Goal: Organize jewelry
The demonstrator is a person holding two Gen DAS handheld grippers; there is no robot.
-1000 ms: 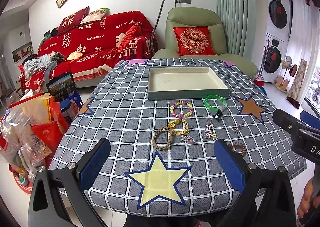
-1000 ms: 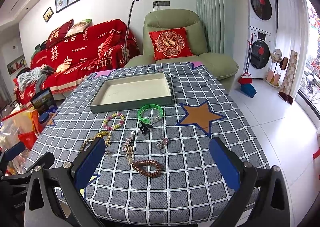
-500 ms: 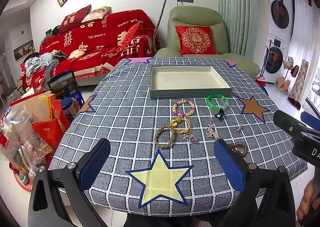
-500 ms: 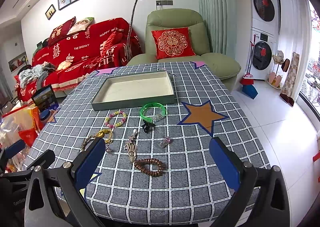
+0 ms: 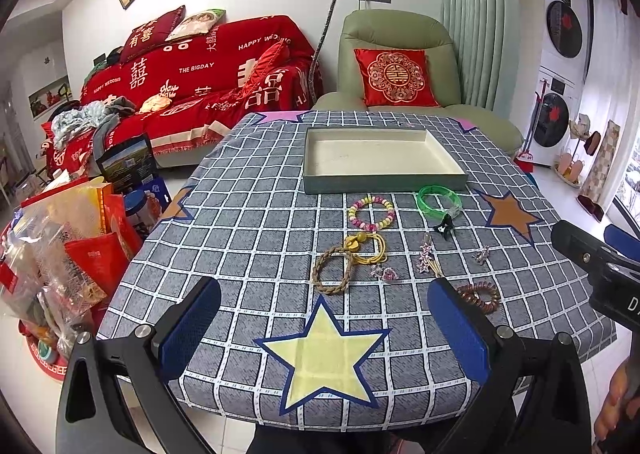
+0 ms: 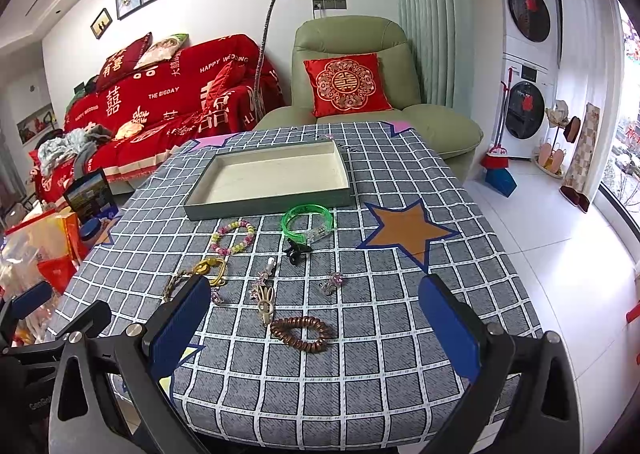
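Looking past our spread, empty left gripper (image 5: 324, 328) and right gripper (image 6: 314, 324), we see the shallow grey-green rectangular tray (image 6: 208, 207) lying long side across the grid-patterned cloth surface (image 6: 400, 294). Nearer us lie the green translucent bangle (image 6: 307, 218), pastel beaded bracelet (image 5: 371, 212) and brown spiral hair tie (image 6: 303, 333), nothing blocking them.

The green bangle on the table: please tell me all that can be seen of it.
The green bangle is a translucent, bright green ring that looks like plastic, with a clear, boxy section on its near side. It lies flat on the checked tablecloth, just in front of the tray, near the tray's right corner. A small black clip lies just in front of it. Neither gripper touches it.
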